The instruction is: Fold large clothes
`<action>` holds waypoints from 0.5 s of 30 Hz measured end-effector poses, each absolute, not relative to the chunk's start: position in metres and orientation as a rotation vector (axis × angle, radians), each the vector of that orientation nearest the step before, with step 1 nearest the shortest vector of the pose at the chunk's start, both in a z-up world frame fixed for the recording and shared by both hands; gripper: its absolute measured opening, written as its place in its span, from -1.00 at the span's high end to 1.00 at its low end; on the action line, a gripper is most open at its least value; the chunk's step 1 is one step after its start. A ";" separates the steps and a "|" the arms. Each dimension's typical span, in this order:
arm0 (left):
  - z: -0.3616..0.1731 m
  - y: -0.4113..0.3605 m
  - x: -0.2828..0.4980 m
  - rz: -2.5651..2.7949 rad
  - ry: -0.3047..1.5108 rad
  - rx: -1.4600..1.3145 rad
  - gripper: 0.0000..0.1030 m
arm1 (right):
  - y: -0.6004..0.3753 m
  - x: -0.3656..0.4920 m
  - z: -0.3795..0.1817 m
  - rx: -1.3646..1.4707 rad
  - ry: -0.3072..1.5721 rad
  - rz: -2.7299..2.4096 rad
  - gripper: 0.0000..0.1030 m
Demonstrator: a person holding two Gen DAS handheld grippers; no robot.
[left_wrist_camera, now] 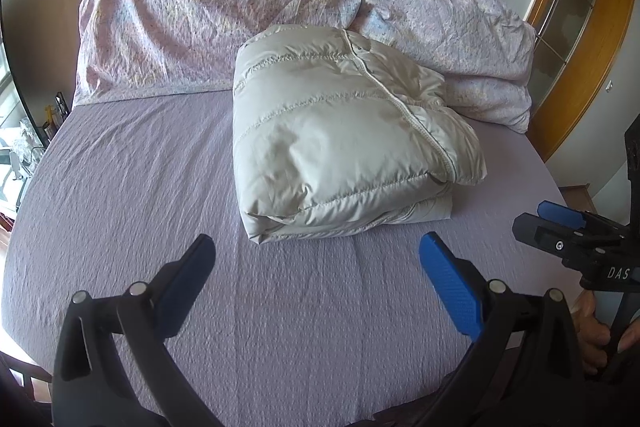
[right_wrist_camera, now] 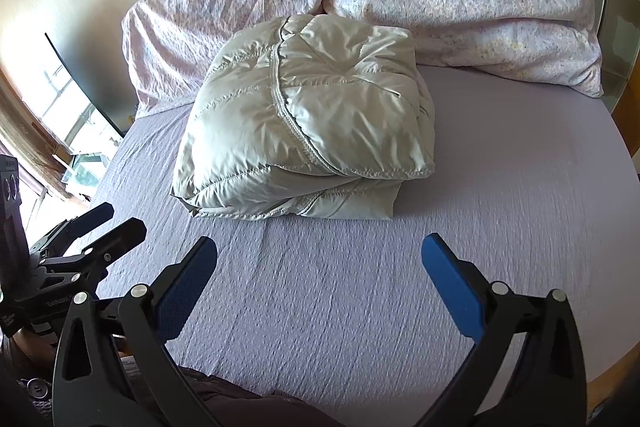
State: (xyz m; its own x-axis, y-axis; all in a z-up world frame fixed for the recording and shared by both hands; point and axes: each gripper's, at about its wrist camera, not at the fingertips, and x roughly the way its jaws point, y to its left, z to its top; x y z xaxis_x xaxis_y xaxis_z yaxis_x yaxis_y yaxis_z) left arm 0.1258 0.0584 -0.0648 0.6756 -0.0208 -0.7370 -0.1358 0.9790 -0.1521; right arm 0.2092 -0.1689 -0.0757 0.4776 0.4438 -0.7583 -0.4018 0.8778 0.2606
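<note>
Puffer jacket (left_wrist_camera: 344,131), pale grey and quilted, is found folded into a compact bundle on the lilac bed sheet (left_wrist_camera: 140,187), resting just in front of the crumpled floral duvet (left_wrist_camera: 208,7) heaped against the wall; the zipper line is seen running diagonally across the top panel. Left gripper (left_wrist_camera: 316,259) is held low over the sheet, near the front edge of the bundle but apart from it, fingers spread wide with nothing between them. Right gripper (right_wrist_camera: 320,259) is held likewise, fingers spread and empty, short of the bundle. Each tool is also caught at the edge of the other's view, and there too the fingers appear parted. The folding is judged essentially complete; what is left looks like tidying. If a last touch is wanted, the loose lower layers at the front right corner, where an under-panel sticks out, are best tucked flush, and the puffy top is best pressed down evenly from both sides so that trapped air is let out and the bundle is not sprung open. Slippery shell fabric is expected to slide under a one-sided push. Writing: "DAS" is read on the right tool's body in the left view; the small lettering on the left tool in the right view is too blurred to read.
</note>
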 end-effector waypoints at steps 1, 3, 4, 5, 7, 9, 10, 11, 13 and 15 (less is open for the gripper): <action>-0.065 0.058 0.126 0.064 0.827 -0.200 -0.96 | -0.169 0.209 -0.076 0.051 0.939 0.516 -0.97; -0.064 0.058 0.126 0.064 0.827 -0.199 -0.96 | -0.169 0.209 -0.075 0.053 0.937 0.518 -0.97; -0.065 0.058 0.127 0.065 0.828 -0.200 -0.96 | -0.169 0.209 -0.076 0.053 0.936 0.518 -0.97; -0.065 0.058 0.126 0.065 0.827 -0.201 -0.96 | -0.169 0.209 -0.076 0.054 0.935 0.519 -0.97; -0.065 0.058 0.126 0.066 0.827 -0.203 -0.96 | -0.168 0.209 -0.076 0.055 0.936 0.518 -0.97; -0.065 0.057 0.126 0.067 0.827 -0.202 -0.96 | -0.168 0.209 -0.076 0.055 0.936 0.518 -0.97; -0.065 0.058 0.126 0.067 0.827 -0.201 -0.96 | -0.168 0.209 -0.076 0.055 0.936 0.518 -0.97; -0.065 0.058 0.126 0.067 0.827 -0.201 -0.96 | -0.169 0.209 -0.076 0.055 0.936 0.519 -0.97; -0.066 0.058 0.126 0.068 0.827 -0.201 -0.96 | -0.168 0.209 -0.076 0.055 0.936 0.519 -0.97; -0.066 0.058 0.126 0.068 0.827 -0.201 -0.96 | -0.168 0.209 -0.076 0.056 0.936 0.519 -0.97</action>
State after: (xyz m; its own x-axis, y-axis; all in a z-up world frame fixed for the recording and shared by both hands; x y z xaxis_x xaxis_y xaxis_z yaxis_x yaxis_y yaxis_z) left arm 0.1260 0.0582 -0.0660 0.6759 -0.0186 -0.7368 -0.1382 0.9788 -0.1514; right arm 0.2088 -0.1682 -0.0757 0.4804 0.4486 -0.7536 -0.4011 0.8765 0.2661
